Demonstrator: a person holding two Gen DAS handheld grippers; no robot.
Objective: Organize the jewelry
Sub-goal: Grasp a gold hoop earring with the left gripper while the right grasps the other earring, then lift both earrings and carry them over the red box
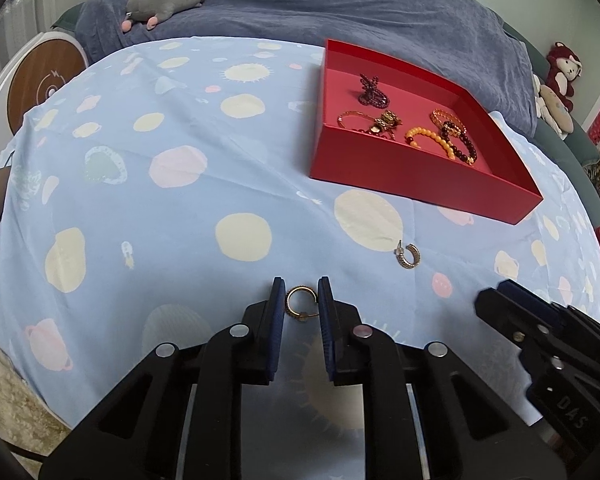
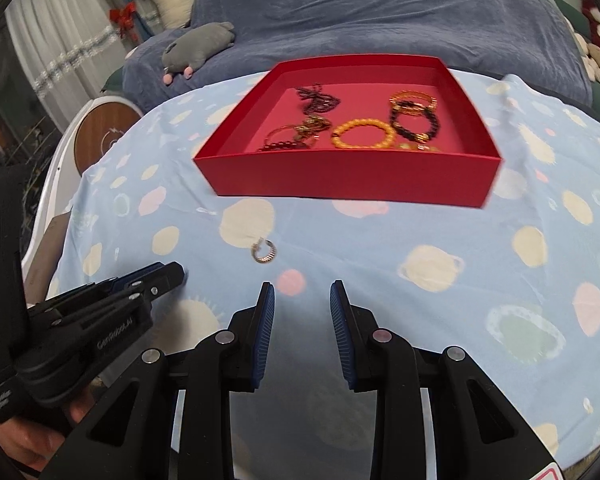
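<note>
A small gold hoop earring (image 1: pixel 298 304) sits pinched between the blue pads of my left gripper (image 1: pixel 301 293), just above the blue planet-print cloth (image 1: pixel 180 220). A second hoop earring (image 1: pixel 408 256) (image 2: pixel 264 252) lies loose on the cloth, between the grippers and the red tray (image 1: pixel 420 176) (image 2: pixel 340 180). The tray holds several bead bracelets, among them an orange one (image 2: pixel 362 134) and a dark one (image 2: pixel 416 120). My right gripper (image 2: pixel 302 292) hovers over the cloth, open, with nothing between its fingers. It shows at the right in the left wrist view (image 1: pixel 488 300). The left gripper (image 2: pixel 176 274) shows at the left in the right wrist view.
A dark blue blanket (image 2: pixel 380 20) covers the bed behind the table, with a grey plush toy (image 1: pixel 164 0) (image 2: pixel 200 48) on it. A round wooden-topped object (image 1: pixel 44 80) stands at the left. More plush toys (image 1: pixel 560 76) sit at the far right.
</note>
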